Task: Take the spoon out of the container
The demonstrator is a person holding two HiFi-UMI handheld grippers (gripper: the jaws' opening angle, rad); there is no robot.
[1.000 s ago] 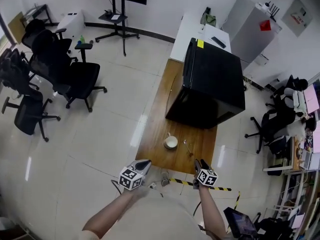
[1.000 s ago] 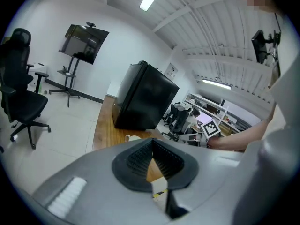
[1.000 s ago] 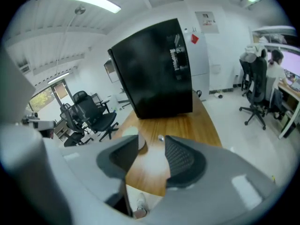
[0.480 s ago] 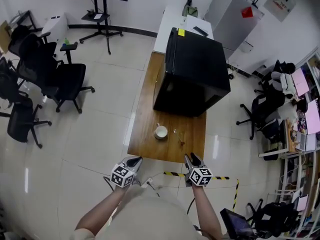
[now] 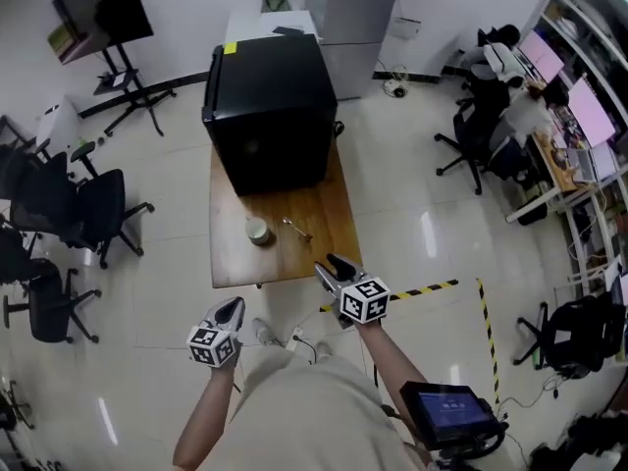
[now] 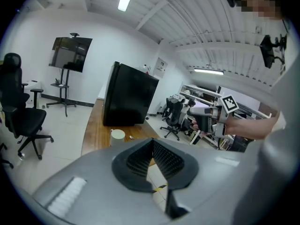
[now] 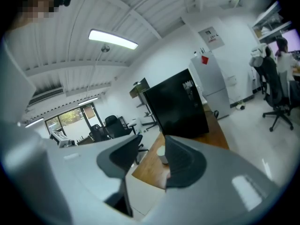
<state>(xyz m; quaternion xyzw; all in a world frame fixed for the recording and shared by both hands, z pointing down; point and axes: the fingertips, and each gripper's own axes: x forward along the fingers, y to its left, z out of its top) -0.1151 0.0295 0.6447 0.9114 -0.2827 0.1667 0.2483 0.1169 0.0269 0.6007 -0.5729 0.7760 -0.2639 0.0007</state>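
The spoon point(image 5: 293, 229) lay on the desk point(image 5: 324, 238) at mid-frame, just right of the cup point(image 5: 257, 231). The left hand-held gripper point(image 5: 232, 308) was closed on nothing, and the right hand-held gripper point(image 5: 332, 263) was apart and empty. Both were in the lower frame. A careless reach could knock over the cup.

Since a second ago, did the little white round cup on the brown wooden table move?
No. The white round cup still sits on the brown wooden table, in front of the black cabinet, left of the thin metal spoon.

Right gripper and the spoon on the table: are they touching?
Apart. The head view shows the right gripper at the near edge of the table, with bare wood between it and the spoon.
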